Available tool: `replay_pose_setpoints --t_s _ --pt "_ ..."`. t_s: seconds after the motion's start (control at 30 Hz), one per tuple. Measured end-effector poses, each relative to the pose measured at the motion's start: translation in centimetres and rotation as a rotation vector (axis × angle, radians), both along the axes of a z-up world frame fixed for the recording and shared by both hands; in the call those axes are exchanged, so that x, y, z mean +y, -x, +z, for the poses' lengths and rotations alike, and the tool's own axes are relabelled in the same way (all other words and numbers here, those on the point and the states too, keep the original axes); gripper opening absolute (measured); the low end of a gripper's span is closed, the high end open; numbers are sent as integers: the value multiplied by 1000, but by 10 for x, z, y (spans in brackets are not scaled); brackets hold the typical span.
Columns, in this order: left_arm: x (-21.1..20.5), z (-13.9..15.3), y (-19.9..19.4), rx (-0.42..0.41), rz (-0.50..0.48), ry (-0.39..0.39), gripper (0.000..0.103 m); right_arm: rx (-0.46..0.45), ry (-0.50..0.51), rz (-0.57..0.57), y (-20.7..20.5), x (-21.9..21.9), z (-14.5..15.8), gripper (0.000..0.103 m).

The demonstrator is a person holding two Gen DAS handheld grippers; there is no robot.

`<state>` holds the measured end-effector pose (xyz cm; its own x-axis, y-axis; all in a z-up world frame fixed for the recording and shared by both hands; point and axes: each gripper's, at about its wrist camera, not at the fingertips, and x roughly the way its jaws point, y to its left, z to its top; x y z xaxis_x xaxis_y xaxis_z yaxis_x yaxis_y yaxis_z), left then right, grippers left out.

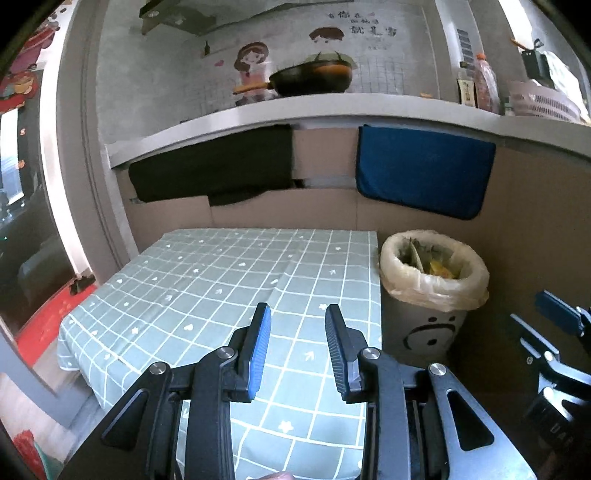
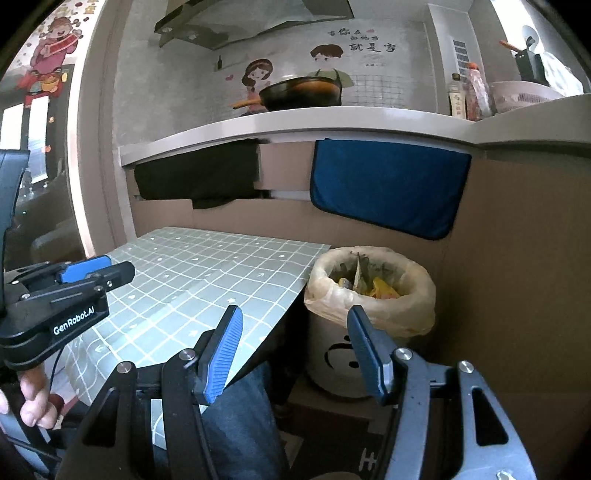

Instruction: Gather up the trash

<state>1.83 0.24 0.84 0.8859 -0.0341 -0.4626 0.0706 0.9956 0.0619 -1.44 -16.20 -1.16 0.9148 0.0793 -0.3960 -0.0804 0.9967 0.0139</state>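
Kitchen corner with a checked surface [image 1: 207,280] and a long shelf [image 1: 295,110]

A black wok [image 1: 312,77] with an orange handle sits on the shelf before a cartoon wall sticker [image 2: 258,79]; bottles [image 1: 478,83] and a pale basket [image 1: 539,101] stand further right. Under the shelf hang a black cloth [image 1: 214,170] and a blue cloth [image 1: 424,171] against brown cardboard panels [image 2: 517,221]. A range hood [image 2: 255,22] juts out above, and festive red decorations [image 2: 51,48] cover the left wall.

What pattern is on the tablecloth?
The tablecloth is pale green with a white grid and small white shapes; the left wrist view shows it best.
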Motion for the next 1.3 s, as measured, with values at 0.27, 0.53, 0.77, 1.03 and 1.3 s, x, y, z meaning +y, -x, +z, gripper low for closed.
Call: replay_pose_setpoints --t_s 0.27,0.53,0.77,1.03,1.3 --pt "-3 5 6 -35 -13 -4 32 -27 3 -8 4 -1 3 57" --pt "-4 6 7 -43 -12 1 32 -30 8 -5 4 0 6 57" --pt "-6 8 9 -50 -7 3 32 -32 10 -3 5 0 6 57" --pt "-10 10 9 -51 -15 5 32 -36 10 -4 4 -1 8 57" --pt "-13 11 11 -55 -15 8 32 -36 10 -6 5 0 8 57"
